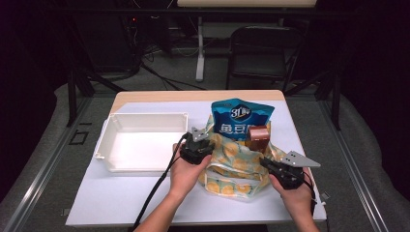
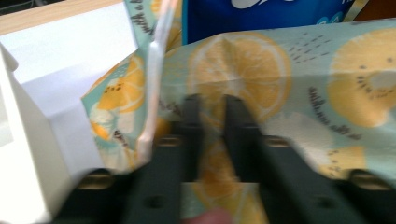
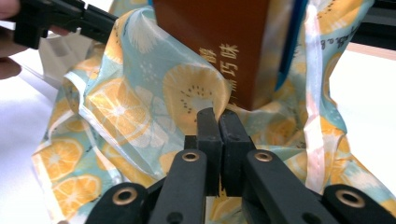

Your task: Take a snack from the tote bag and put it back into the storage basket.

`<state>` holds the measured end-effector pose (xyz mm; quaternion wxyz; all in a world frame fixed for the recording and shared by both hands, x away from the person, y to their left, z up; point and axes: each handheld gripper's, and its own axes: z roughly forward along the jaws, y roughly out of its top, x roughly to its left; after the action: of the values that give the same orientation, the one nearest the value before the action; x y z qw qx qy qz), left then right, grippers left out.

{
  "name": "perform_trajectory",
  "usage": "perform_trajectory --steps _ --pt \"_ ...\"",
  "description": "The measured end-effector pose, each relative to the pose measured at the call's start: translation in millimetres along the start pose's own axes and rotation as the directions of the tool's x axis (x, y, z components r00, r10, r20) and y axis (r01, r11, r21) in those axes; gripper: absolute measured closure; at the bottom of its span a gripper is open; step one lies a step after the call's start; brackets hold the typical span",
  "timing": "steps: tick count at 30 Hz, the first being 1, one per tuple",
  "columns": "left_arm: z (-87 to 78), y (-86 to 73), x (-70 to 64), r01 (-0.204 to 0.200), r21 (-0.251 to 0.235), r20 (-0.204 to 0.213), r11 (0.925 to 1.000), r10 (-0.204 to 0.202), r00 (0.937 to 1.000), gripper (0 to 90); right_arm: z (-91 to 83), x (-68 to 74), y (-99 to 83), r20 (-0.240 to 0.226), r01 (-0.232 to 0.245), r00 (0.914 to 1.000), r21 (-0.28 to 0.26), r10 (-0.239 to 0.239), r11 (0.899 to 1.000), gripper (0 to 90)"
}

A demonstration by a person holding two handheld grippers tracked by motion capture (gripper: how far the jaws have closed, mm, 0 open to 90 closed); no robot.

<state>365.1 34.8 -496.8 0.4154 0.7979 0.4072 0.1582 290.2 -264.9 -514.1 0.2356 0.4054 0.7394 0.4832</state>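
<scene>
A fruit-print cloth bag (image 1: 237, 162) lies mid-table with a blue snack packet (image 1: 239, 118) and a brown box (image 1: 256, 137) standing in its mouth. My left gripper (image 1: 204, 145) is at the bag's left rim. In the left gripper view its jaws (image 2: 212, 109) stand nearly together with the lemon-print cloth (image 2: 280, 84) between them. My right gripper (image 1: 265, 163) is at the bag's right side. Its jaws (image 3: 217, 119) are shut on a fold of the cloth (image 3: 126, 107) just below the brown box (image 3: 219, 37).
A white plastic tray (image 1: 111, 121) stands left of the bag, its wall close beside my left gripper (image 2: 23, 140). White sheet covers the table, with bare room in front. A dark chair (image 1: 261, 48) stands beyond the far edge.
</scene>
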Motion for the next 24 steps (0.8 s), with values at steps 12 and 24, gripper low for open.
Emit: perform_trajectory --steps 12,24 --pt "-13.1 -12.8 10.5 0.043 -0.019 0.026 0.9989 -0.042 0.9988 90.0 -0.1 0.6 -2.0 -0.034 0.005 0.9994 0.016 -0.004 1.0 90.0" --pt "-11.6 3.9 24.7 0.053 -0.041 -0.092 0.9978 -0.057 0.9942 49.7 -6.4 0.4 0.1 -0.039 -0.003 0.9992 -0.022 0.002 1.0 90.0"
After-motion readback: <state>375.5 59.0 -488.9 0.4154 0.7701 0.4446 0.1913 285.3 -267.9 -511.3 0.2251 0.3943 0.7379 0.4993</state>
